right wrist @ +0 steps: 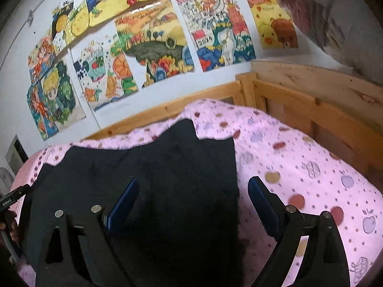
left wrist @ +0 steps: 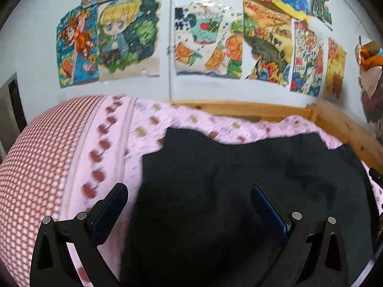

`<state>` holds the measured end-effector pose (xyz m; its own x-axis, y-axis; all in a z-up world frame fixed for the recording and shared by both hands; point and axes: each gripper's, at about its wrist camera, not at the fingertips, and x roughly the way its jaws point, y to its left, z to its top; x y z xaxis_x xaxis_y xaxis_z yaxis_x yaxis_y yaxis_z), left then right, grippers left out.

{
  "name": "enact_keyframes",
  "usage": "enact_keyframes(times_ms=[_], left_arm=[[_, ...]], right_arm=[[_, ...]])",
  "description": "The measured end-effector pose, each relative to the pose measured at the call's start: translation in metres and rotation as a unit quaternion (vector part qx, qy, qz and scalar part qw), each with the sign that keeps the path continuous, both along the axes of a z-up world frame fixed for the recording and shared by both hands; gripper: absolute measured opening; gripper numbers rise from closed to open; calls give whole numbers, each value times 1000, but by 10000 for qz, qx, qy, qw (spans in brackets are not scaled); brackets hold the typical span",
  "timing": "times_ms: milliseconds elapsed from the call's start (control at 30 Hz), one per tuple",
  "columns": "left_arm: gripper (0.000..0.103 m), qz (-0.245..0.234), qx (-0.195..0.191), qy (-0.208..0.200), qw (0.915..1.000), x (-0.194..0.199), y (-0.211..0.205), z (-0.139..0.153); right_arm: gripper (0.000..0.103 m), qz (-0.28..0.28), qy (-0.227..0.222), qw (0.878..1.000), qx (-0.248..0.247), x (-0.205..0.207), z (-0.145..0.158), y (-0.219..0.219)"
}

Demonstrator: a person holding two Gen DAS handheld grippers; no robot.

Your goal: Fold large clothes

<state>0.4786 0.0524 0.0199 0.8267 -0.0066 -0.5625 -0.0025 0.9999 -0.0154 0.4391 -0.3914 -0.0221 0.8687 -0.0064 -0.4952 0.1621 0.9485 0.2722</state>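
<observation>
Nearest in the left wrist view, the left gripper [left wrist: 189,191] has its fingers [left wrist: 112,205] spread wide with nothing between the pads; it hangs above the left edge of a dark garment [left wrist: 239,179]. In the right wrist view, the right gripper [right wrist: 192,186] also has its fingers [right wrist: 263,203] spread well apart and empty, over the garment's right edge [right wrist: 148,167], one finger above the dark cloth and the other above the sheet.

The garment lies spread flat on the bed, on a pink sheet [right wrist: 299,162] printed with apples and dots. Whether it is already folded cannot be told; its far edge looks uneven. At the left rim of the right wrist view a part of the other gripper's body and a hand [right wrist: 9,224] show beside the cloth.

Left of the garment sits a red-and-white checked pillow [left wrist: 31,167], touching the sheet. Beyond the sheet runs the wooden bed frame [right wrist: 299,100], along the far side and the right side. Behind it, a pale wall carries many colourful children's drawings [left wrist: 208,45].
</observation>
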Motion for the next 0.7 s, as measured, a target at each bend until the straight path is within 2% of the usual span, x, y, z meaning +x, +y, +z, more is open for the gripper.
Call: enact_keyframes(times_ms=[133,233,333,467,700], left_arm=[[103,-101,-112,341,9993,-7,21,-15],[103,-203,-189,582,9979,-9,30,-29],[103,-313,-703,847,9934,-5,41,-42],[103,-398,-1454,1223,9810,2,53,-61],[103,-606,-1775,1234,9745,1,55,-85]], right_arm=[[88,110,278,9994,148,-5,-13,-11],[89,289,530,9972,439,-3,-29,-19],[89,356,722,9949,601,1,-45,-22],[99,448,929,9932,545,8,-57,-18],[101,507,772,9949,403,2,-66,-9]])
